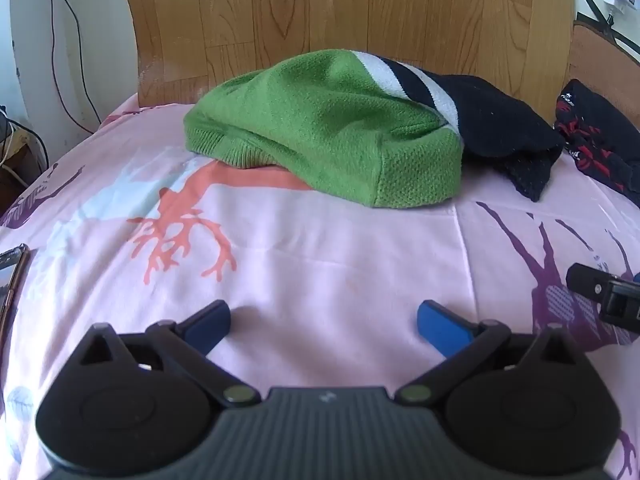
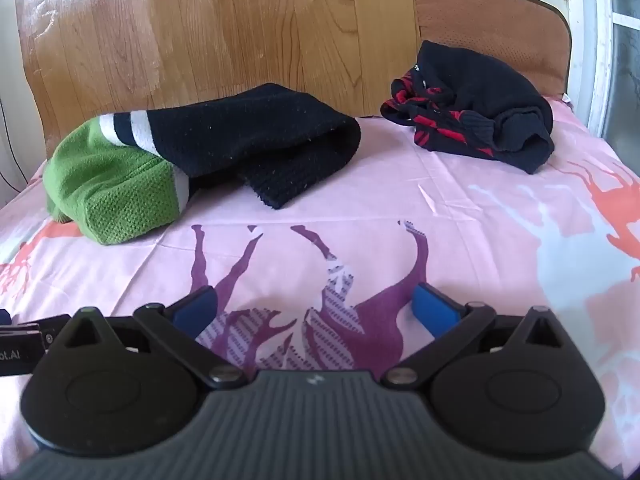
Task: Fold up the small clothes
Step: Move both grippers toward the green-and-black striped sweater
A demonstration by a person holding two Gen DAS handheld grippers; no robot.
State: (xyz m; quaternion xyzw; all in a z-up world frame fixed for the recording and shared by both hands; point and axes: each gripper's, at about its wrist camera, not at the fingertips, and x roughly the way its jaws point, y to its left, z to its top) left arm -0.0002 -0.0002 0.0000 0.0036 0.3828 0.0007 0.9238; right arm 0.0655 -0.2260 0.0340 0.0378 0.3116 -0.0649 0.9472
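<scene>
A bed with a pink sheet [image 1: 320, 240] printed with purple and coral deer stands against a wooden headboard [image 1: 320, 8]; on its far side lies a green, white-striped and navy knitted sweater [image 1: 320, 128], and to the far right a crumpled dark garment with red patterning [image 2: 472, 108]. The sweater looks loosely doubled over in a thick, soft, puffy bundle, the dark garment bunched and unfolded, so I judge most of the folding remains. The left tool [image 1: 324, 320] and right tool [image 2: 316, 308] hover near, their 2 blue-padded fingers wide apart and empty.
</scene>
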